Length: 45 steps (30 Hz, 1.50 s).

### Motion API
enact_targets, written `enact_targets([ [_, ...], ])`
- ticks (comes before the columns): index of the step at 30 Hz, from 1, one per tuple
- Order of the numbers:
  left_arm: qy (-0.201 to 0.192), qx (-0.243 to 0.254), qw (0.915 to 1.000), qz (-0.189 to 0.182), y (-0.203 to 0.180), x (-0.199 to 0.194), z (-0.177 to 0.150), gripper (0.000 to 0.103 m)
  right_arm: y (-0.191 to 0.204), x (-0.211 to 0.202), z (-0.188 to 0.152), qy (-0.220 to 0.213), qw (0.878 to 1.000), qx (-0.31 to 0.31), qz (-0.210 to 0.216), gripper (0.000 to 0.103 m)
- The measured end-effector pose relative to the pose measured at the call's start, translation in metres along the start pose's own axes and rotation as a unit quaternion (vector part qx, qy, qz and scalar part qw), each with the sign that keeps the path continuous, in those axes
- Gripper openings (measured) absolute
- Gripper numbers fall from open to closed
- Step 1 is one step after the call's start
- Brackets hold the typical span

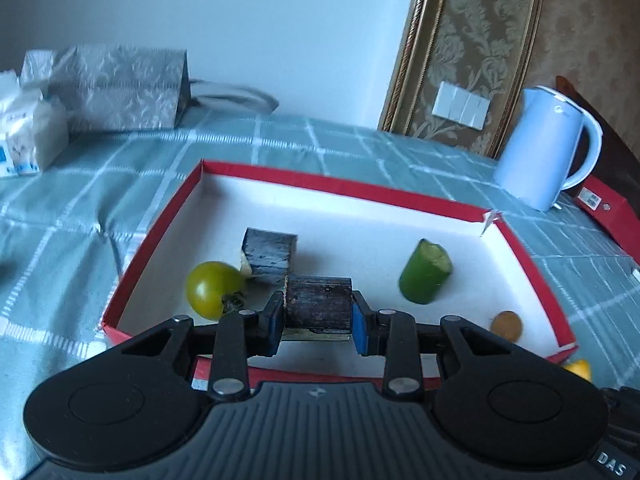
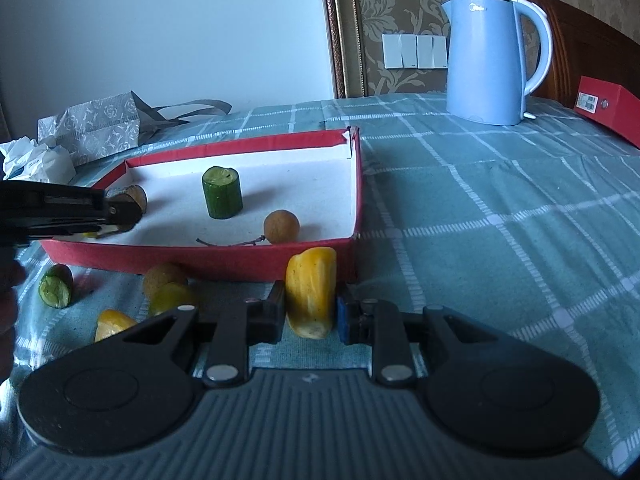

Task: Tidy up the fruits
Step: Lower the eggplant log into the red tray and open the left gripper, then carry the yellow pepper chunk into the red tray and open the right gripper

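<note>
A red-rimmed white tray [image 1: 336,186] [image 2: 356,184] lies on the checked cloth. My left gripper [image 1: 318,322] is shut on a dark cylindrical chunk [image 1: 318,306] just over the tray's near part. In the tray lie a second dark chunk [image 1: 269,255], a green tomato [image 1: 214,289], a green cucumber piece [image 1: 425,278] [image 2: 222,192] and a brown longan [image 1: 507,325] [image 2: 281,227]. My right gripper [image 2: 311,312] is shut on a yellow pepper piece [image 2: 311,292] in front of the tray. The left gripper shows at the left of the right wrist view [image 2: 120,216].
On the cloth before the tray lie a cucumber piece [image 2: 56,291], a longan [image 2: 162,278] and two yellow pieces [image 2: 172,298] [image 2: 112,324]. A blue kettle [image 2: 486,58] [image 1: 546,148], a red box [image 2: 608,110], a silver bag [image 1: 120,86] and tissue packs [image 1: 28,136] stand behind.
</note>
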<state>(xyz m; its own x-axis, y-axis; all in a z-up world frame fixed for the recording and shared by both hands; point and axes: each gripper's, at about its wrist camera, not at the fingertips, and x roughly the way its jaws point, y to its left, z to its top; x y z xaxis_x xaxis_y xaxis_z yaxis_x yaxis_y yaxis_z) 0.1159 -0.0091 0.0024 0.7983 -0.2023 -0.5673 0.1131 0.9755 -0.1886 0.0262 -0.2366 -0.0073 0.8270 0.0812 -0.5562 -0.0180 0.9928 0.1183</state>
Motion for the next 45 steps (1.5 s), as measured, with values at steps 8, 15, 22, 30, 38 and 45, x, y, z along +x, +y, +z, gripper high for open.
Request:
enact_targets([
  [8,-0.008,0.036,0.9987,0.034,-0.009,0.006,-0.005,0.033,0.001,0.001,0.000,0.001,1.000,-0.002,-0.001,0.024],
  [15,-0.046,0.050,0.9964,0.051,-0.012,-0.006,-0.009,0.077,0.001,0.001,0.000,0.001,1.000,-0.002,-0.001,0.024],
  [22,-0.060,0.040,0.9956,0.060,-0.007,-0.031,-0.018,0.079,0.000,0.001,0.000,0.001,1.000,-0.001,0.000,0.024],
  [30,-0.099,0.009,0.9937,0.052,0.010,-0.085,-0.044,0.084,-0.001,0.001,0.000,0.000,1.000,0.002,0.002,0.024],
  [38,-0.050,0.019,0.9977,0.042,0.011,-0.082,-0.056,0.087,0.004,-0.006,-0.002,-0.020,1.000,-0.010,-0.006,0.024],
  [45,0.000,0.009,0.9991,0.041,0.017,-0.065,-0.059,0.088,0.005,-0.009,-0.001,-0.028,0.999,-0.009,-0.012,0.024],
])
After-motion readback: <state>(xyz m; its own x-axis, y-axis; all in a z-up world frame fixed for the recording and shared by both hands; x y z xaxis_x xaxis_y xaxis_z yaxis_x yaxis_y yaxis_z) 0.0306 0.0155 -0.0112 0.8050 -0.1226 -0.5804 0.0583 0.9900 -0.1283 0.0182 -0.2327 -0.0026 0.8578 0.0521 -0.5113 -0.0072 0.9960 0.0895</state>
